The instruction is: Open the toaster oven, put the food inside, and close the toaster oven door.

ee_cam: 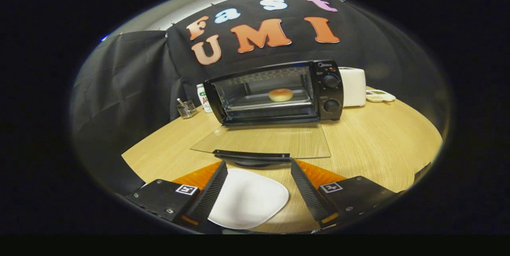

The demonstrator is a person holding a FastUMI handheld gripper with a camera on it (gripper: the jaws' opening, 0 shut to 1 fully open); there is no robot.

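Observation:
A black toaster oven [279, 90] stands at the back of the wooden table, with two knobs on its right side. Its glass door [263, 141] lies folded down flat toward me, and the door's dark handle [252, 155] sits just ahead of my fingertips. Inside, a round bun [280, 94] rests on the metal tray [247, 104]. My gripper [259, 164] is open, its fingers spread wide with nothing held. Between the fingers lies an empty white plate [247, 200] on the table.
A wire holder [187, 109] and a white bottle [204, 98] stand left of the oven. A white appliance [352, 86] and a small white device [380, 96] sit to its right. Bare wooden tabletop [378, 144] stretches out to the right of the door.

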